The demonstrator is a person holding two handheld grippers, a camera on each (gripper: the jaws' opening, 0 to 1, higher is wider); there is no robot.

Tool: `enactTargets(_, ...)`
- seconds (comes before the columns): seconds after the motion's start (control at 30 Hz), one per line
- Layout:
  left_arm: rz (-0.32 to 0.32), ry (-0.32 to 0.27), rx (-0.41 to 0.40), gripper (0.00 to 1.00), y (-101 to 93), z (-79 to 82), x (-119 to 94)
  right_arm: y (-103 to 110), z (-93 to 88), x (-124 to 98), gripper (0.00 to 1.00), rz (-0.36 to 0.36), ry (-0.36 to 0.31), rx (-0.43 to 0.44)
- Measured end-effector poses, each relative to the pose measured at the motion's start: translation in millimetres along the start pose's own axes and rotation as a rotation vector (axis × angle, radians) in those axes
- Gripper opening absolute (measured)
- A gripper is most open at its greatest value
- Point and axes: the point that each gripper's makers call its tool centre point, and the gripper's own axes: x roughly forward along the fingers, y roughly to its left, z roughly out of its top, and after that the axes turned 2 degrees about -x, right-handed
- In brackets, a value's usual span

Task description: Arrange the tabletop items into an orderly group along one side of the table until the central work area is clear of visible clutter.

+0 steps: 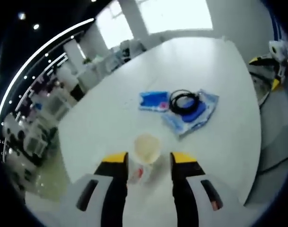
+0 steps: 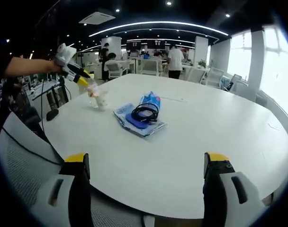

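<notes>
1. Left gripper view: the left gripper point(image 1: 148, 163) has its jaws on either side of a clear plastic cup point(image 1: 146, 150) near the table point(image 1: 111, 118) edge. I cannot tell whether they press it. A hard squeeze could crush the thin cup; a loose hold could tip it.
2. Beyond lie a blue pouch point(image 1: 154, 101) and a black cable point(image 1: 184, 100) coiled on a blue packet point(image 1: 195, 113).
3. Right gripper view: the right gripper point(image 2: 146, 165) hovers wide apart, empty, at the near edge, well away from the packet point(image 2: 139, 120).

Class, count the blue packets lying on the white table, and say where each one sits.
2: a small blue packet beside the larger blue packet, which lies under the coiled black cable. Others may be hidden beneath.
</notes>
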Motion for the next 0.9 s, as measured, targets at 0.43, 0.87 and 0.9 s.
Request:
enactTargets(0.43, 0.027, -0.086, -0.09, 0.44, -25.2, 0.8, -31, 3, 1.8, -1, 1.0, 0.015, -0.015, 0.0)
enactTargets(0.87, 0.038, -0.156, -0.169, 0.53, -67.4, -5.2, -58, 7, 3.2, 0, 1.0, 0.025, -0.02, -0.008)
enactTargets(0.9, 0.036, -0.161, -0.172, 0.54, -71.2, -6.1, -59, 7, 3.4, 0, 1.0, 0.028, -0.02, -0.01)
